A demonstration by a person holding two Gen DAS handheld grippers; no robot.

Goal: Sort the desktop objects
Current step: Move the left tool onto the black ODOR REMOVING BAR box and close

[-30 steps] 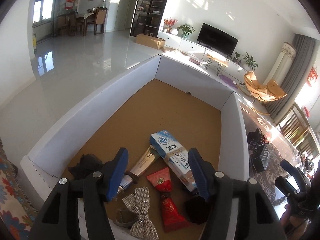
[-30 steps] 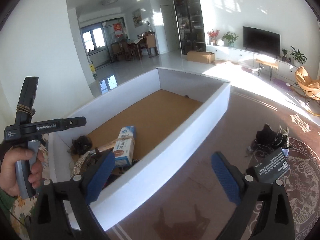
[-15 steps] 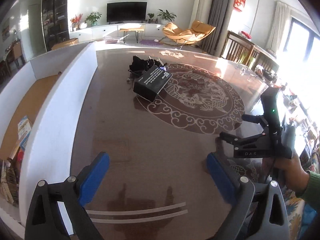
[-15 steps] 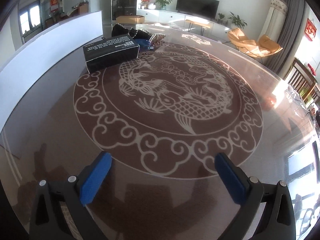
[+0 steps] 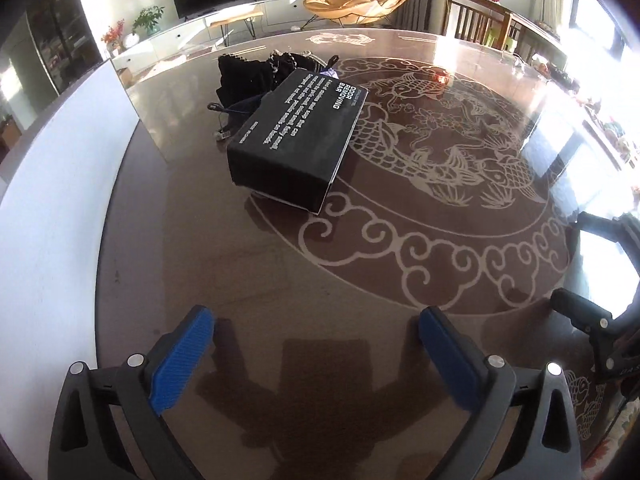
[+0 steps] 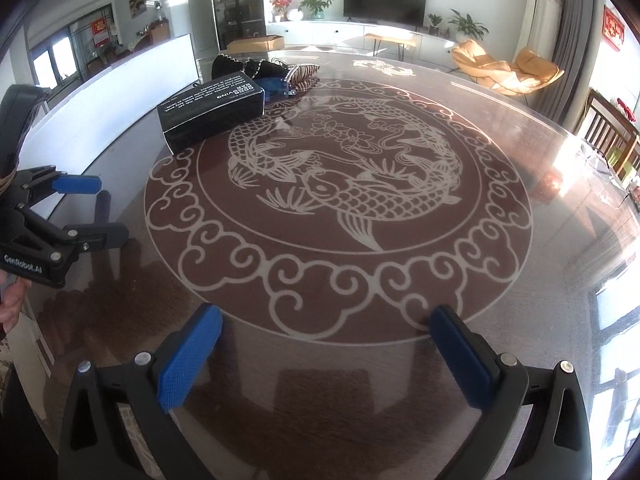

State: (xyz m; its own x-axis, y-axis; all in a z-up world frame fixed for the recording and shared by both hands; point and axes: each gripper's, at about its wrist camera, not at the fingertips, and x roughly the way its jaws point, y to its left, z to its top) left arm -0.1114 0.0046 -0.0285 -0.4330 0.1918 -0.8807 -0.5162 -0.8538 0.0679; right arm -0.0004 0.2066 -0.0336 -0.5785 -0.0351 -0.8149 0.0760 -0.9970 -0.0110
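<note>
A black carton with white lettering [image 5: 298, 136] [image 6: 212, 108] lies on the round table. Behind it sits a heap of dark items [image 5: 260, 72] [image 6: 256, 68], among them something blue and a striped piece. My left gripper [image 5: 316, 320] hovers low over bare tabletop, short of the carton. Its jaws are opening, with nothing between them; it also shows at the left edge of the right wrist view as the left gripper [image 6: 100, 210]. My right gripper [image 6: 326, 316] stands open and empty over the near rim of the koi pattern.
The white wall of the big sorting box [image 5: 52, 200] [image 6: 120, 92] runs along the table's left side. The glossy brown table [image 6: 360, 184] bears a koi and cloud design. A hand [image 6: 10, 304] holds the left gripper. Chairs and a living room lie beyond.
My left gripper swung from above the items inside the white box out over the table, and its jaws spread wider. My right gripper turned from the box to the table's middle, then stayed.
</note>
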